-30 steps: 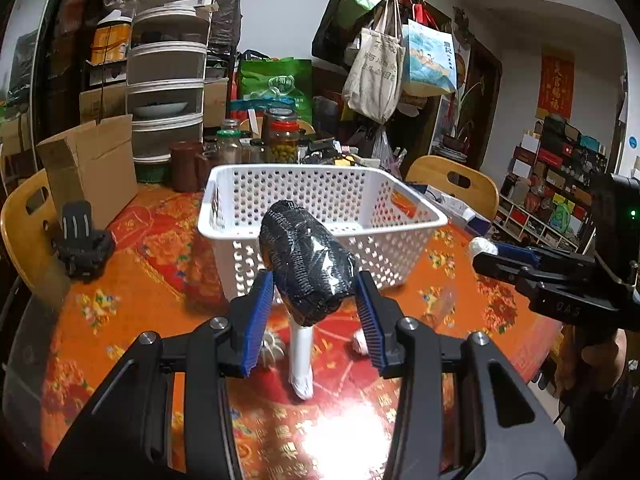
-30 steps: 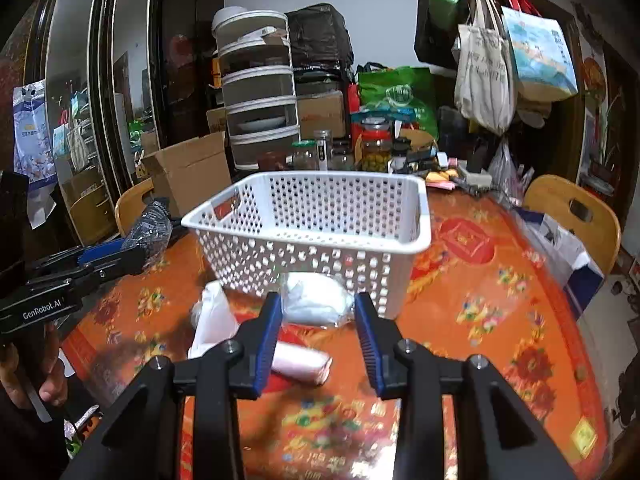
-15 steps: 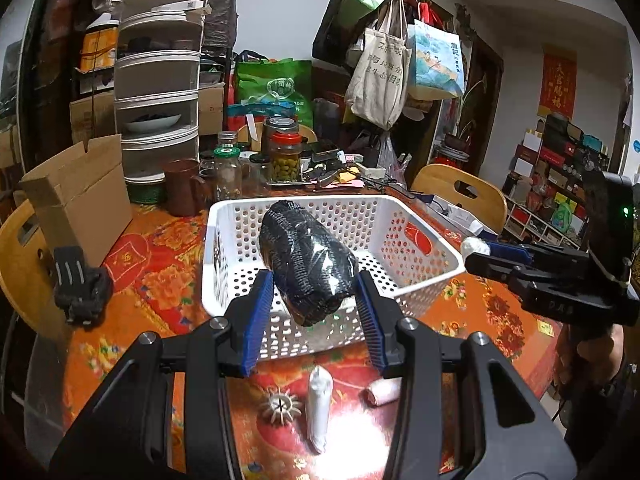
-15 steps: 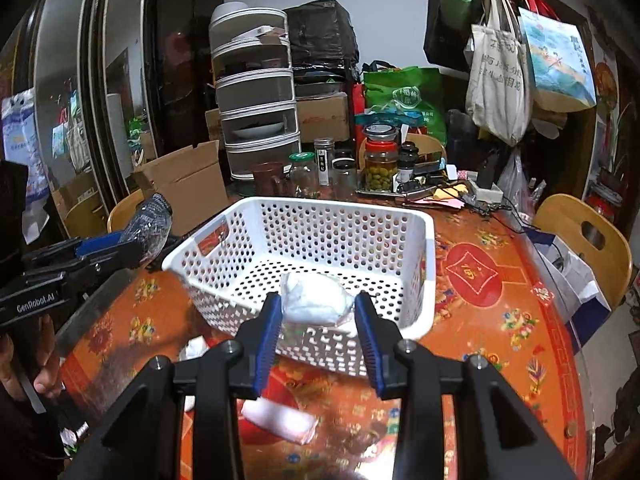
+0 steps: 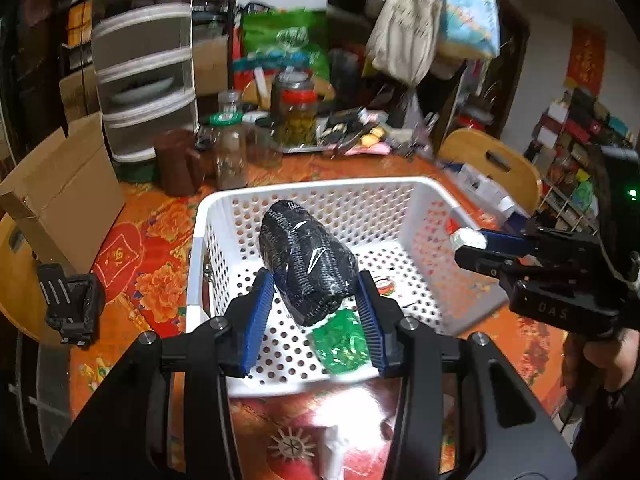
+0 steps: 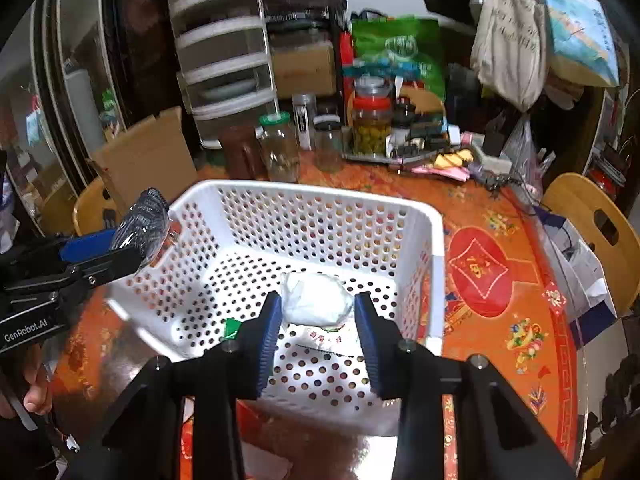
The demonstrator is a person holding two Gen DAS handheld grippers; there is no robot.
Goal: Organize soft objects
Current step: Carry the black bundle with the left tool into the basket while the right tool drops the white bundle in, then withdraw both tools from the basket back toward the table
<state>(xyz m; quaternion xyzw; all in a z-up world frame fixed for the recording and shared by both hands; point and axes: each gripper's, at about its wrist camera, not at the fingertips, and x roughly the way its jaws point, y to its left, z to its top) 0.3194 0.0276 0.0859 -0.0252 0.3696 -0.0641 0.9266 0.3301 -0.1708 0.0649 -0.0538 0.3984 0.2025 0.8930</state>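
Both my loads hang over the white basket (image 5: 400, 184): my left gripper (image 5: 316, 300) clamps the black wrapped bundle (image 5: 306, 264) lengthwise, my right gripper (image 6: 316, 316) pinches the white packet (image 6: 314, 298), so each release drops straight down.

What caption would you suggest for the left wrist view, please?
Left hand-held gripper holds a black wrapped bundle over the white basket.

Basket (image 5: 400, 188) on table (image 6: 500, 320), jars (image 6: 280, 148) behind, box (image 5: 60, 196) left.

"GenRobot.AI" on left gripper (image 6: 132, 236)
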